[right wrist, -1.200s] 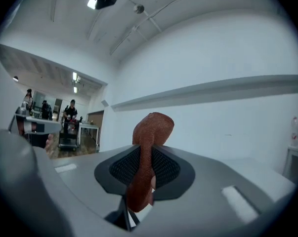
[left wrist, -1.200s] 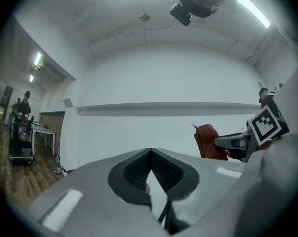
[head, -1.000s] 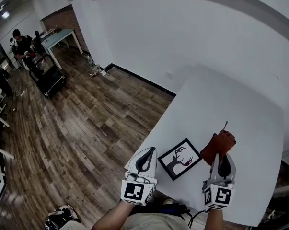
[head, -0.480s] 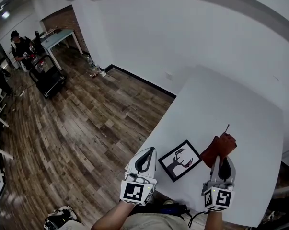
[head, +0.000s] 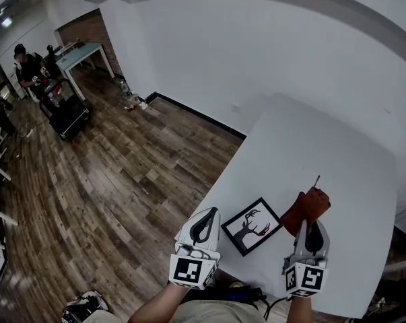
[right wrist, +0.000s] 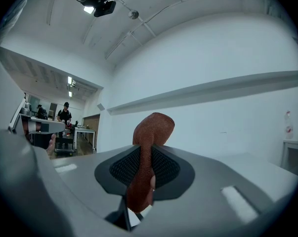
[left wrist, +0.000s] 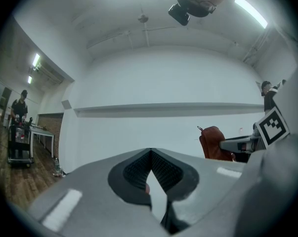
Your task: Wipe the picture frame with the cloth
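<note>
Over the last second our right gripper point(head: 312, 227) has eased the cloth point(head: 306, 209) slightly lower in the picture. At lower centre, our left gripper point(head: 208, 214) has its jaws together on nothing, and the picture frame point(head: 252, 225) lies flat on the counter point(head: 324, 147) beside it. Further right, the right jaws are clamped on the cloth, which is near the frame but apart from it, so we judge the wiping not yet begun.
</note>
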A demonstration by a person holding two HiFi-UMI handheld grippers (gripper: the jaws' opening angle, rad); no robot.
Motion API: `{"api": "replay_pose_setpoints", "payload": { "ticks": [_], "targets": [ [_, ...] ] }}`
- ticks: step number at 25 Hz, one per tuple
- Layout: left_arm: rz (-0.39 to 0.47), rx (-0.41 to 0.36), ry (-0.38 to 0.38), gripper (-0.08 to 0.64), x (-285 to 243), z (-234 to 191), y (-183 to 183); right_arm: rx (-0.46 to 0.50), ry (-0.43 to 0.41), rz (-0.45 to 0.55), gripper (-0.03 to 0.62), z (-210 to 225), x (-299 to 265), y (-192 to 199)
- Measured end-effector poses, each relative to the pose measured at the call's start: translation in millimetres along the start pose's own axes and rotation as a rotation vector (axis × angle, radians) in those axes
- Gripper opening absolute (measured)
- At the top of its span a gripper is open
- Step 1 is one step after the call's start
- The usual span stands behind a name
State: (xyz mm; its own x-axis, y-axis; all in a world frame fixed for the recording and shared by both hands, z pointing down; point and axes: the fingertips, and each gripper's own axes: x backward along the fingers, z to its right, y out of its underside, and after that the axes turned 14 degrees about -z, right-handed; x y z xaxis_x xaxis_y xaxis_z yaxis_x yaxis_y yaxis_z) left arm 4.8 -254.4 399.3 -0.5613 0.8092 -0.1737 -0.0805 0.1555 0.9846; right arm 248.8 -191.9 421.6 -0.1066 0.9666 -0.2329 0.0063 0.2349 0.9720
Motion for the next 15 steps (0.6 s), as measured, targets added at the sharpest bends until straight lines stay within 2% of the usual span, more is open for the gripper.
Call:
{"api": "replay_pose_setpoints", "payload": {
  "ticks": [15],
  "targets": [
    [0.001,-0.001,0.0,0.001,0.5,4.3,-4.9,0.012,-0.008,-0.012,0.089,-1.7,1.7,-0.5]
  ]
}}
